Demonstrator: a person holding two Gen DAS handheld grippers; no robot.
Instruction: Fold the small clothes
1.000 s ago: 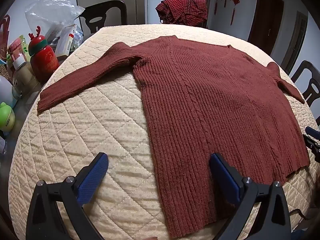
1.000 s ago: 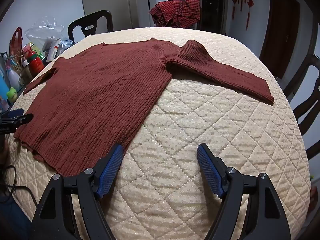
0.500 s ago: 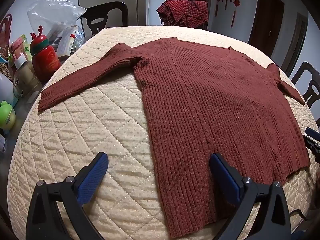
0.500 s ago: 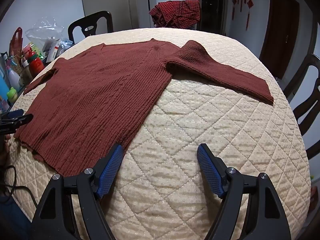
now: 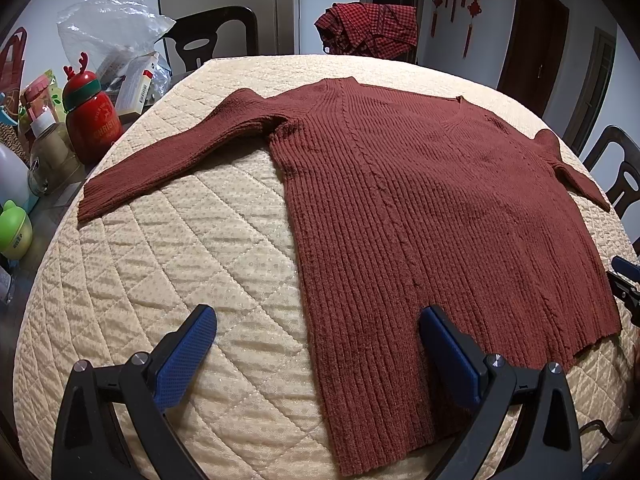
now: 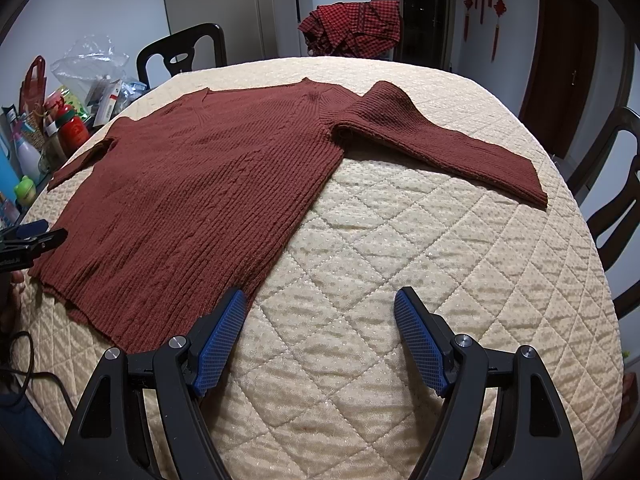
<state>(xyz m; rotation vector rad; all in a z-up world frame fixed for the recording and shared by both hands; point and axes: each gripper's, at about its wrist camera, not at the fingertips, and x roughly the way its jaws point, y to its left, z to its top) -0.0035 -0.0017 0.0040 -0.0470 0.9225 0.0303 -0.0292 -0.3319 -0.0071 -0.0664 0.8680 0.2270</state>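
A dark red ribbed sweater (image 5: 420, 208) lies flat on the quilted cream table cover (image 5: 192, 264), both sleeves spread out; it also shows in the right wrist view (image 6: 200, 188). My left gripper (image 5: 316, 320) is open and empty, held above the sweater's near left hem corner. My right gripper (image 6: 320, 308) is open and empty, above the cover beside the sweater's near right hem corner. The right gripper's tip shows at the left wrist view's right edge (image 5: 626, 276); the left gripper's tip shows at the right wrist view's left edge (image 6: 32, 236).
A red checked garment (image 5: 368, 28) hangs over a chair at the far side. Bottles, a red reindeer flask (image 5: 90, 116), a plastic bag and boxes crowd the left edge. Dark chairs (image 6: 616, 192) stand around the table.
Both grippers have hardly moved; the left wrist view has shifted very slightly. The sweater lies as before.
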